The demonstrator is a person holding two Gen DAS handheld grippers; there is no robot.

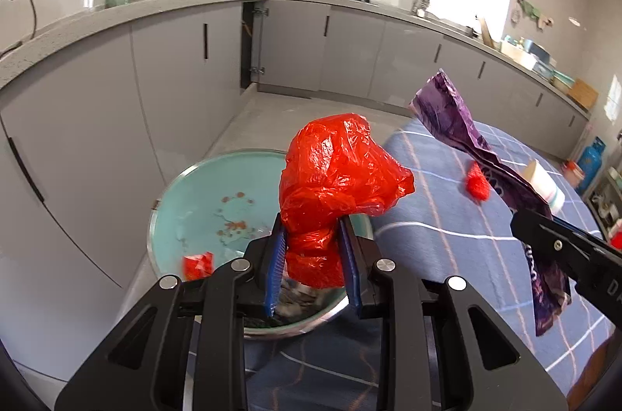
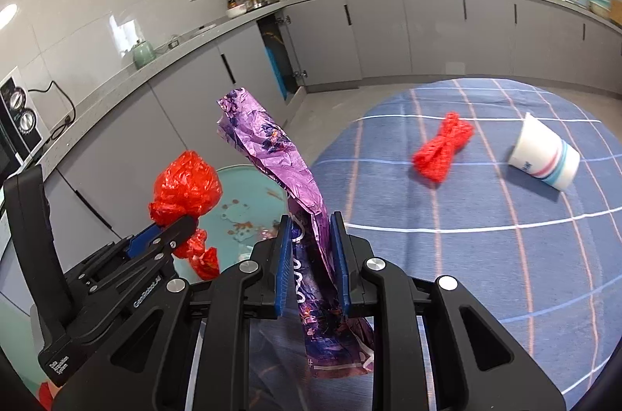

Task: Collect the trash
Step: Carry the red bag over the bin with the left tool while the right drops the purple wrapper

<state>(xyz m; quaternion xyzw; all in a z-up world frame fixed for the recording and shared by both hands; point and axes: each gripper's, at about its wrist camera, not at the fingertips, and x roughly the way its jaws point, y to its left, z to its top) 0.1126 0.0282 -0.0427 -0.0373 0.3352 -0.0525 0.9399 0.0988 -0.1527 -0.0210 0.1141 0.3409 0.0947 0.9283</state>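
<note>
My left gripper (image 1: 313, 248) is shut on a crumpled red plastic bag (image 1: 334, 174), which bulges up above its blue pads. The right wrist view shows the same red bag (image 2: 184, 185) at the left, over a round teal bin (image 2: 245, 201). My right gripper (image 2: 311, 248) is shut on a long purple foil wrapper (image 2: 272, 147) that sticks up and hangs down past the pads. The left wrist view has that wrapper (image 1: 458, 127) at the right, over the table edge. A red mesh bundle (image 2: 441, 148) and a tipped white paper cup (image 2: 542, 152) lie on the blue checked tablecloth (image 2: 486, 255).
The teal bin (image 1: 202, 205) stands on the floor by the table, with red scraps inside. Grey kitchen cabinets (image 1: 163, 61) and a counter run behind it. A blue gas cylinder (image 1: 591, 162) stands at the far right.
</note>
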